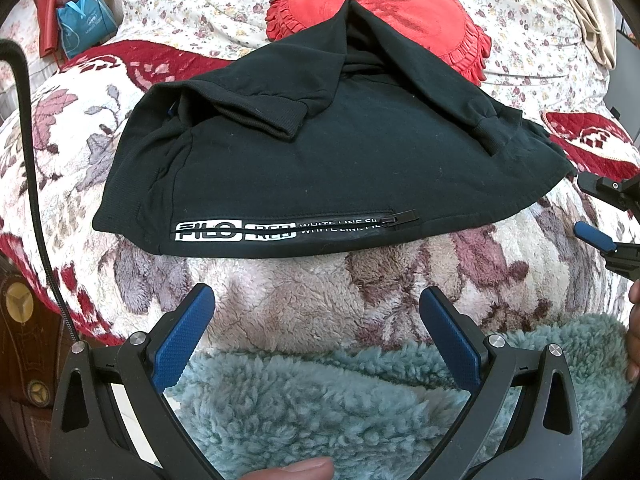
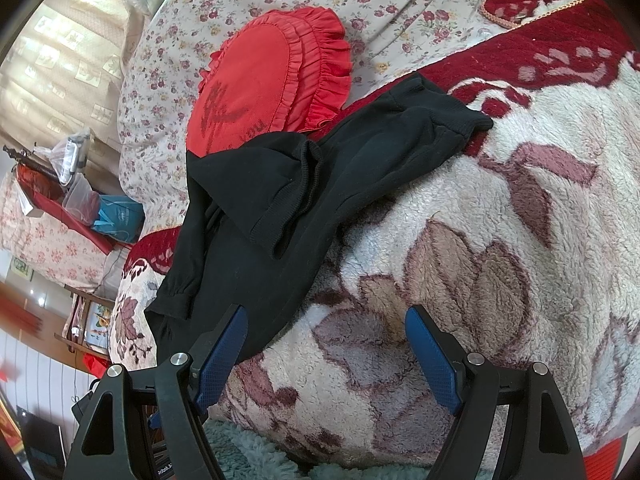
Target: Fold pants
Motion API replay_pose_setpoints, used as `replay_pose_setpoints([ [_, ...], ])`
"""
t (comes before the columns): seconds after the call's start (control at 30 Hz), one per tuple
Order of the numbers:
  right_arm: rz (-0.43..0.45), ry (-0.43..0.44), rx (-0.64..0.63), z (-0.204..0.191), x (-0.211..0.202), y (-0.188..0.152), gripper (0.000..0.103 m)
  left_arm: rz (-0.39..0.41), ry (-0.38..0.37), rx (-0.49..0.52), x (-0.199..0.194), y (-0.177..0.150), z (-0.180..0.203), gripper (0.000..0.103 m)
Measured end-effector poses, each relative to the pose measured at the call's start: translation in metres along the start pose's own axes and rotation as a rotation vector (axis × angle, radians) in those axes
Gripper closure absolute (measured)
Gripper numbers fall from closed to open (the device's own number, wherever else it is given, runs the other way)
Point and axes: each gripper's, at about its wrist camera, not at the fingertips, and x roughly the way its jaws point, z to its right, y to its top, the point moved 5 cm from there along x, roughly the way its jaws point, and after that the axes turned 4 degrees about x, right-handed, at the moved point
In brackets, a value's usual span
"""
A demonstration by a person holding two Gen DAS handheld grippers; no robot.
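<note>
Both grippers' fingers [image 1: 448, 332] gape empty beside folded black pants [image 1: 320, 160]; red cushion [image 1: 380, 12] lies behind.

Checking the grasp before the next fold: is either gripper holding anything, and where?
Nothing is held: left gripper and right gripper are open, off the black fabric pants.

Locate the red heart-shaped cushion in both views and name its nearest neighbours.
The red cushion sits top centre in the left wrist view and upper left of centre in the right, lying on the floral sheet just behind the black pants.

Home bedroom: fleece floral blanket [image 1: 280, 288], red ruffled cushion [image 2: 268, 76] (heart-shaped), floral bedding [image 1: 200, 0].
</note>
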Motion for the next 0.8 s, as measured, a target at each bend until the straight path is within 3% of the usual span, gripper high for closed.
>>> replay_pose_setpoints([
  [0.37,-0.001,0.004,0.004,0.000,0.000,0.000,0.023,0.001,-0.002,-0.002,0.000,0.000,0.000,0.001],
  [0.53,-0.003,0.009,0.010,0.002,-0.001,0.004,0.023,0.010,-0.053,-0.048,-0.006,0.008,-0.015,0.001],
  [0.6,-0.002,0.012,0.012,0.002,-0.001,0.005,0.023,0.071,-0.081,-0.078,-0.018,0.016,-0.031,0.001],
  [0.7,-0.007,0.022,0.018,0.001,0.000,0.006,0.023,0.260,-0.114,-0.094,-0.049,0.031,-0.068,0.001],
  [0.73,-0.008,0.026,0.019,0.001,0.000,0.006,0.023,0.261,-0.122,-0.074,-0.051,0.034,-0.074,0.001],
  [0.8,-0.009,0.034,0.021,0.002,-0.001,0.006,0.023,0.230,-0.218,-0.105,-0.047,0.034,-0.104,0.001],
])
